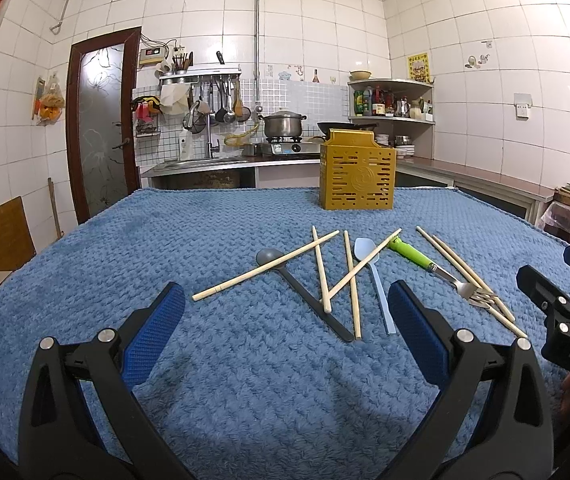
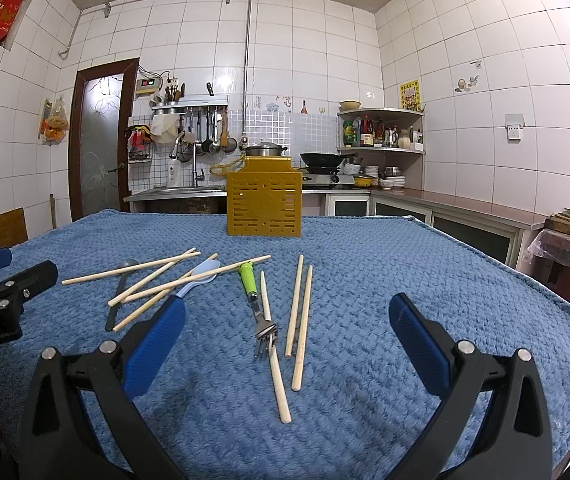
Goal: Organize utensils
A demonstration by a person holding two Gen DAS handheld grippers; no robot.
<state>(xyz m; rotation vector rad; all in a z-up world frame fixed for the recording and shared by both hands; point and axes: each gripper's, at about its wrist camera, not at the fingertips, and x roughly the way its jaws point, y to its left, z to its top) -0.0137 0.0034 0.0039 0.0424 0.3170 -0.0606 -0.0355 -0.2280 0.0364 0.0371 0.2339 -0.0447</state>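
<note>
Nearest the lens, the left gripper (image 1: 285, 312) hung wide open and empty over the blue blanket (image 1: 125, 248); the right gripper (image 2: 287, 320) likewise gaped, holding nothing. Between and beyond them lay scattered wooden chopsticks (image 2: 299, 322), a green-handled fork (image 2: 259, 312), a dark grey spoon (image 1: 297, 284) and a pale blue spoon (image 1: 373, 276), some crossing. Farther back the yellow slotted utensil holder (image 2: 263, 204) stood upright.

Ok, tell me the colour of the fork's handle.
Bright green, on the fork; it shows best in the right wrist view.
</note>
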